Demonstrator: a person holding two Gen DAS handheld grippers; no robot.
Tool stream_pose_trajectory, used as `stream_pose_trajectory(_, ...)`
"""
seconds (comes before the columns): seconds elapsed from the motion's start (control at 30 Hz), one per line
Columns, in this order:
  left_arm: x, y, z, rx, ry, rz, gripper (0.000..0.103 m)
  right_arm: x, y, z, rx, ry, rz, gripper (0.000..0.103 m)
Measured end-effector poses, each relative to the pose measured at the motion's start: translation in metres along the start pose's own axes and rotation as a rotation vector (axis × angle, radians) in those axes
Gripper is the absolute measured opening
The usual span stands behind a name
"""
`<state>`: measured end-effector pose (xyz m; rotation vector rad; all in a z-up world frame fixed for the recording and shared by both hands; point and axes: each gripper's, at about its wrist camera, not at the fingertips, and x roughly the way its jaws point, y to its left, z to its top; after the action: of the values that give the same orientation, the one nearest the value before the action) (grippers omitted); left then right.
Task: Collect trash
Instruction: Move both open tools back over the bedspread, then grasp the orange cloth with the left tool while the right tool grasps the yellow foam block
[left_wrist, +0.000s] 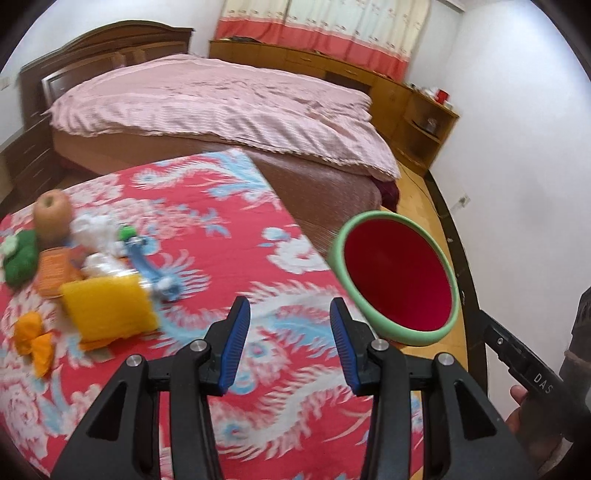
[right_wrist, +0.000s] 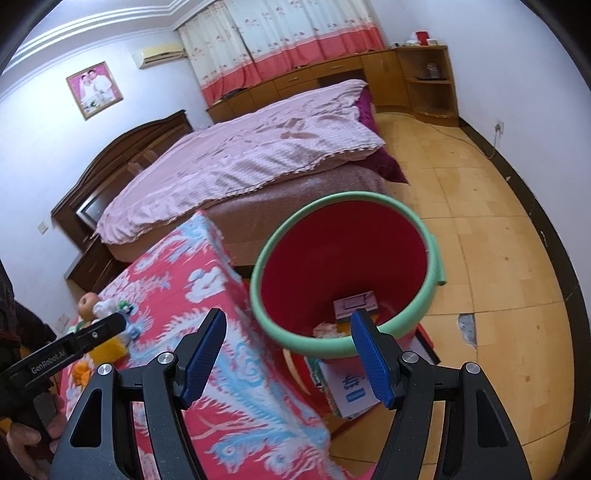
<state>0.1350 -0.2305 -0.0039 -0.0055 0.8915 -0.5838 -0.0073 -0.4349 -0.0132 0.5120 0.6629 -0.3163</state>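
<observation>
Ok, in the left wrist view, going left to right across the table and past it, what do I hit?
green cloth → apple → yellow sponge → left gripper → red bin with green rim → right gripper

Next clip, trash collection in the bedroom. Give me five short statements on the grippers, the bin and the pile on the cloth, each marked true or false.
1. The left gripper is open and holds nothing. True.
2. The right gripper is clamped on a yellow sponge. False: it is open and empty; the yellow rectangular sponge lies on the red floral tablecloth.
3. The red bin with a green foam rim is empty. False: a small pinkish box and some crumpled scrap lie at its bottom.
4. The brownish round apple sits in the pile on the cloth. True.
5. The bin stands on the bed. False: it stands beside the covered table.
</observation>
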Motion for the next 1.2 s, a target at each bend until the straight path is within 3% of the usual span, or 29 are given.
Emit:
stream_pose_trajectory(0.73,-0.063,0.14,-0.027,-0.214,-0.085,0.189,0.045,0.03,0.108,-0.025,-0.161,0.094,0.116,0.071)
stream_pose_trajectory(1.2,-0.066,0.224,-0.046,-0.309,-0.064,0.318,0.045,0.07,0.178,-0.043,-0.277,0.176,0.182,0.071)
